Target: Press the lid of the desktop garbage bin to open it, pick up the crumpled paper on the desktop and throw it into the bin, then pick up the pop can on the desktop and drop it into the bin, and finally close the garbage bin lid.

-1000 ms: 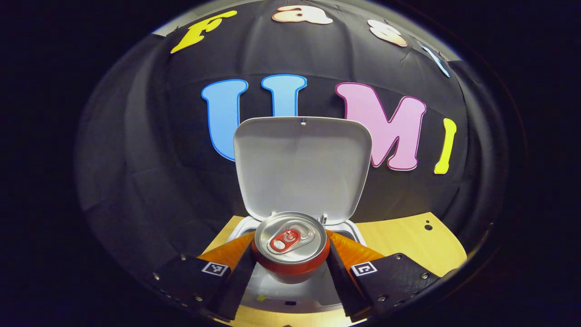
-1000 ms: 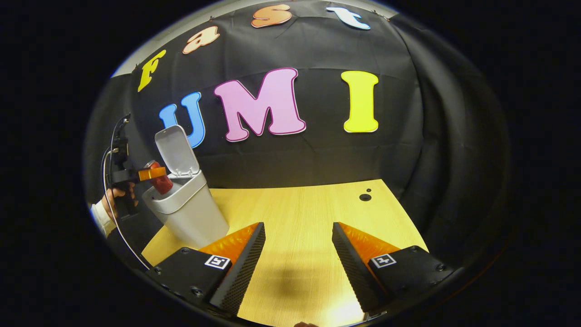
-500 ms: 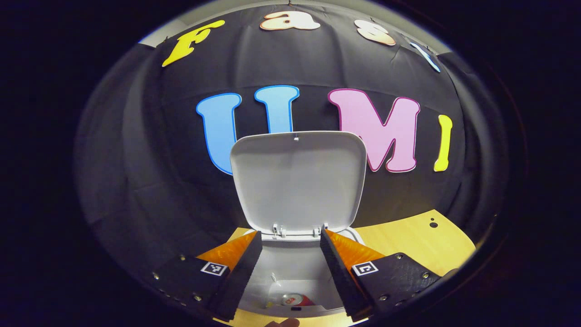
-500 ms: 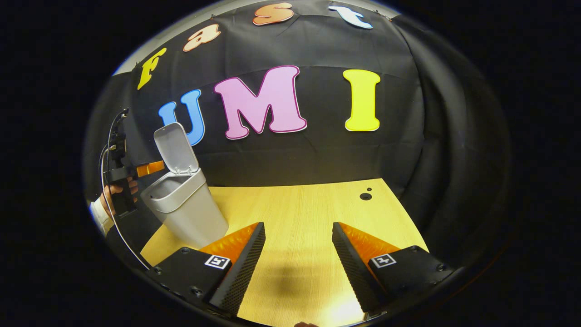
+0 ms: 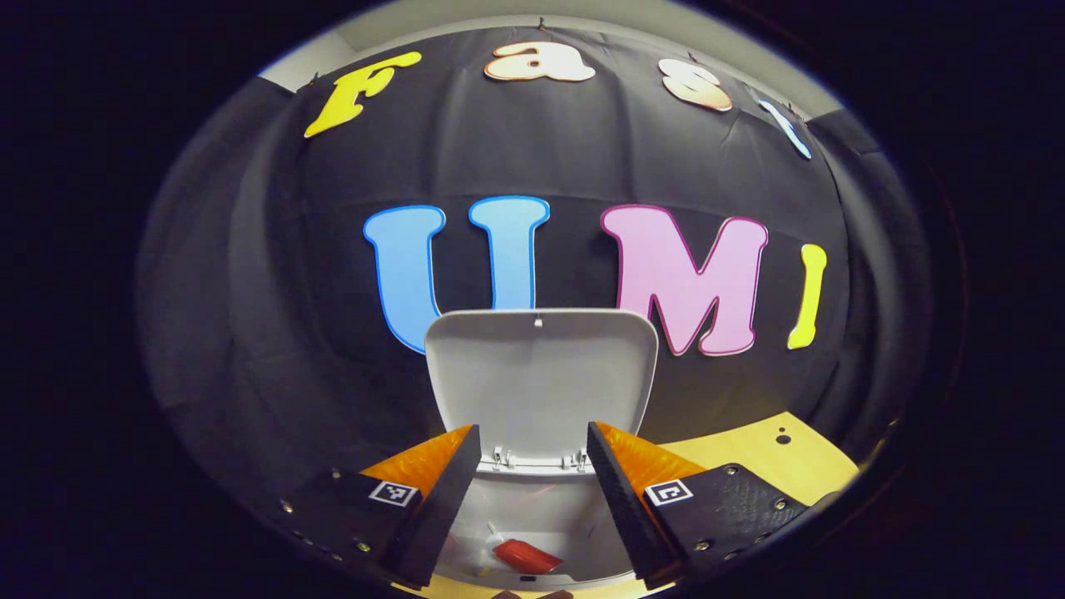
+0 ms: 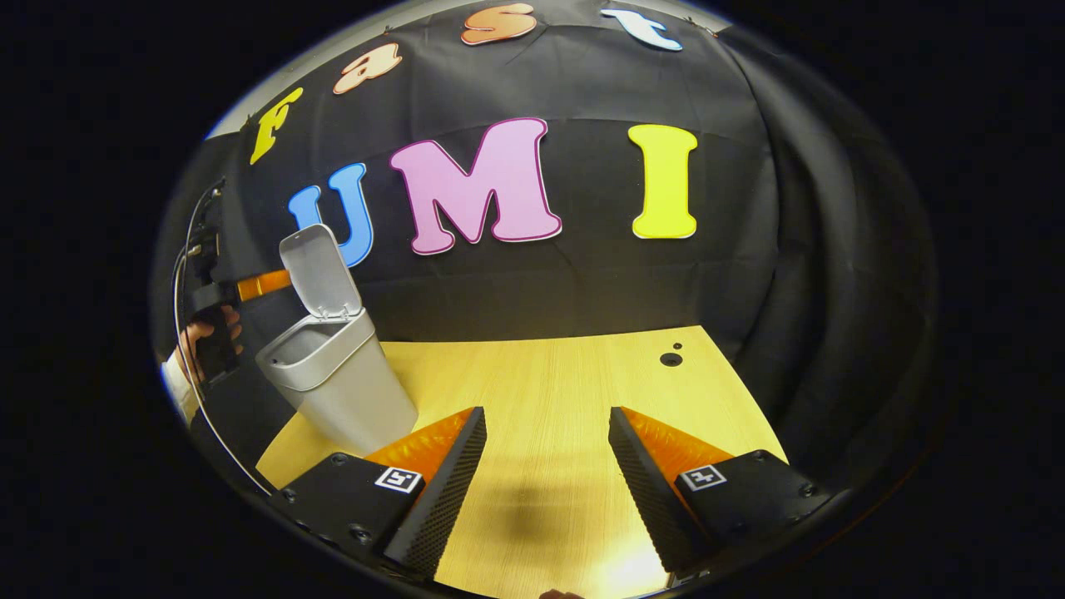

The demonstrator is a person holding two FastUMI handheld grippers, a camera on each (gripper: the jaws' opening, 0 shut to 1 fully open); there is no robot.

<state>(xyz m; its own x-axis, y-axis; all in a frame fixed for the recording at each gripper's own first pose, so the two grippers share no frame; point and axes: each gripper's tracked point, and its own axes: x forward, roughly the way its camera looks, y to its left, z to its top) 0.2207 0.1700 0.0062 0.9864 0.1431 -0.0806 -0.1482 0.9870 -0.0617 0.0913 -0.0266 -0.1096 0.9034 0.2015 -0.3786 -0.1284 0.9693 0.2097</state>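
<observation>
In the left gripper view we hold our left hand-held gripper (image 5: 530, 491) spread wide and empty above the mouth of the pale grey plastic desktop garbage bin (image 5: 532, 520), and between its fingers we look straight down inside, where the red pop can (image 5: 524, 555) lies at the bottom beside a pale scrap that we take for the crumpled paper, though it is too small for us to be sure. Just beyond the fingertips the bin's flat rounded lid (image 5: 539, 378) stands upright on its hinge, fully open. In the right gripper view our right hand-held gripper (image 6: 545, 478) is likewise released and holds nothing, hanging over the bare light wooden bench (image 6: 566, 374); neither paper nor can lies on the bench surface that we see, and farther off to one side the bin stands near the bench's corner with the left gripper raised beside its lid. We judge the opening and the can drop done, the paper throw probably so, and only one step left: pressing the raised lid down until the bin is shut.
</observation>
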